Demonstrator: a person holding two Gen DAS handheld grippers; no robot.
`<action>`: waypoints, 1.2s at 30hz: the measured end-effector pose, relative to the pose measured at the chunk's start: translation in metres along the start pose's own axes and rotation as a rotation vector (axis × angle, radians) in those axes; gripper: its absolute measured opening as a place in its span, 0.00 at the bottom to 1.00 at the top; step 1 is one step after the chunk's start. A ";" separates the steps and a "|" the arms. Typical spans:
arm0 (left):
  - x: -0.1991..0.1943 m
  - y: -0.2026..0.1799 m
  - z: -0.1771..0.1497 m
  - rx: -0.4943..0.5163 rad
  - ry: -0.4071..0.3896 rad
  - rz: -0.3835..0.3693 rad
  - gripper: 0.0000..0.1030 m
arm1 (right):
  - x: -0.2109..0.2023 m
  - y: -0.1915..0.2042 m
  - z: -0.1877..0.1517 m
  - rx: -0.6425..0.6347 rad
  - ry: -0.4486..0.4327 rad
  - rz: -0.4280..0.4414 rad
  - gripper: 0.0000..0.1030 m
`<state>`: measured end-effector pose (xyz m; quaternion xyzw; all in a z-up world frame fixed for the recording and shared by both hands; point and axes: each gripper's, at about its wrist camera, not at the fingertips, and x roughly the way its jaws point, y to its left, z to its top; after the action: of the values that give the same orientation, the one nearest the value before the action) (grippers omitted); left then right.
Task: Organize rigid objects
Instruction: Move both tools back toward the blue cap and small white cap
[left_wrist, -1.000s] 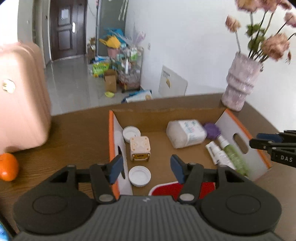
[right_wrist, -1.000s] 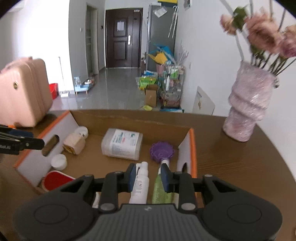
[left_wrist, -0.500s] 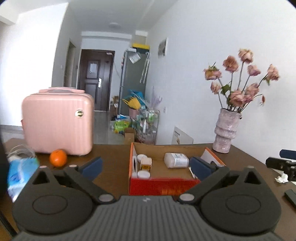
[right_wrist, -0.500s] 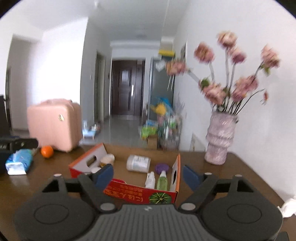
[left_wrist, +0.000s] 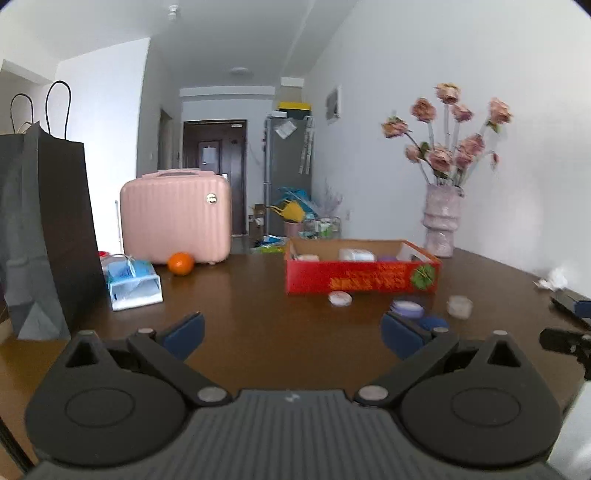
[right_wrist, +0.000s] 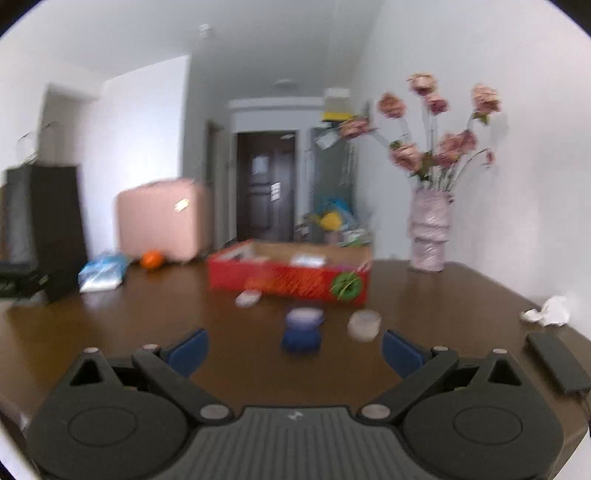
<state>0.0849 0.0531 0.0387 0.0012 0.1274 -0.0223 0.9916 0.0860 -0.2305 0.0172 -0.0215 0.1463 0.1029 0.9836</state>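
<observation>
A: Start at the claws. How wide are they?

B: The left gripper (left_wrist: 291, 332) is spread wide, its 2 blue pads far apart with bare table between them, touching and holding nothing. The right gripper (right_wrist: 293, 347) is just as wide and also empty; a dark blue jar (right_wrist: 301, 339) sits on the table just ahead of its gap, apart from both pads.

A: Any writing you can read?

B: Not really. The red box (left_wrist: 360, 278) carries a line of gold characters along its front and a green round emblem at its right end, but they are too blurred to read. The right view is smeared throughout.

A: Where are the loose items?

B: On the brown table (left_wrist: 258, 325), in front of the box: a flat white lid (left_wrist: 340, 298) close to the box front, a lilac jar (left_wrist: 407, 308) nearer the camera with the dark blue jar touching it, and a clear cream jar (left_wrist: 460, 306) to their right. Inside the box I can make out a white container (left_wrist: 356, 254); the rest is too small to tell.

A: And further out?

B: Left of the box lie an orange (left_wrist: 181, 263), a pink suitcase (left_wrist: 176, 216) behind it, a blue tissue pack (left_wrist: 133, 282) and a black paper bag (left_wrist: 48, 229). A vase of pink flowers (left_wrist: 443, 218) stands behind the box's right end, and crumpled white tissue (right_wrist: 550, 311) lies beside a black flat device (right_wrist: 557, 362) at the far right.
</observation>
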 end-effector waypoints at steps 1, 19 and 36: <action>-0.004 -0.001 -0.003 0.000 0.009 -0.013 1.00 | -0.008 0.003 -0.006 -0.017 0.010 -0.004 0.98; 0.037 -0.026 -0.019 0.032 0.139 -0.050 1.00 | 0.002 -0.011 -0.028 0.050 0.056 -0.050 0.99; 0.172 -0.024 0.003 0.029 0.282 -0.048 1.00 | 0.115 -0.028 -0.006 0.056 0.218 0.000 0.86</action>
<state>0.2510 0.0219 -0.0022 0.0158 0.2649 -0.0472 0.9630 0.1977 -0.2361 -0.0223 -0.0049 0.2552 0.0958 0.9621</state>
